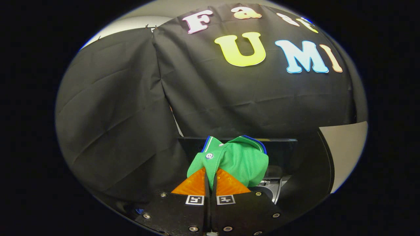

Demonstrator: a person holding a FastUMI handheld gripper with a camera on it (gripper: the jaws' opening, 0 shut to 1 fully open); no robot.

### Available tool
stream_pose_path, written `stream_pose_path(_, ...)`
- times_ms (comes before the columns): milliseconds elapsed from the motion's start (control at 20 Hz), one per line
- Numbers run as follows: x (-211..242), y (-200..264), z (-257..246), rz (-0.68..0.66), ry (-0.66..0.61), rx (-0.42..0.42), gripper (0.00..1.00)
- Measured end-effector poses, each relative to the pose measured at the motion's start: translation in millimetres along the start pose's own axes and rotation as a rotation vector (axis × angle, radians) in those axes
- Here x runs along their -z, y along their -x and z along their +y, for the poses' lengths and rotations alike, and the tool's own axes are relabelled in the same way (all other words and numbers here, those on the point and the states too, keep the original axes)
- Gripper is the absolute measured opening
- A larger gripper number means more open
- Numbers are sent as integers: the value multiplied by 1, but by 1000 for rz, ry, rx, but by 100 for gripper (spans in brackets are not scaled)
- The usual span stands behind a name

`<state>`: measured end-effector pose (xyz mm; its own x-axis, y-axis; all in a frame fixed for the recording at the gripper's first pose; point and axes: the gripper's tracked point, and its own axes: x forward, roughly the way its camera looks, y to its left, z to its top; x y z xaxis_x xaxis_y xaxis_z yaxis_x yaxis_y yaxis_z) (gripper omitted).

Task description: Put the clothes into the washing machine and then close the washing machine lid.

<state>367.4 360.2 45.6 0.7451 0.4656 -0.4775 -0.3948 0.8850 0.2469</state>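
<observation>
A green garment with a blue-edged collar and a white button is bunched up just ahead of my fingers. My gripper is shut on a fold of it, with both fingertips pressed against the cloth. The garment hangs lifted in front of the washing machine's raised dark lid. Part of the machine's shiny opening shows below and to the right of the garment. The rest of the machine is hidden behind the garment and my fingers.
Black cloth walls the booth behind and to the left of the machine. A pale wall shows past the cloth on the right.
</observation>
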Motion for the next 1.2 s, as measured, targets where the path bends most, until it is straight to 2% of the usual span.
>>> stream_pose_path(350,50,-34,-14,71,14,67,0)
stream_pose_path(1200,161,-74,-37,274,54,108,3)
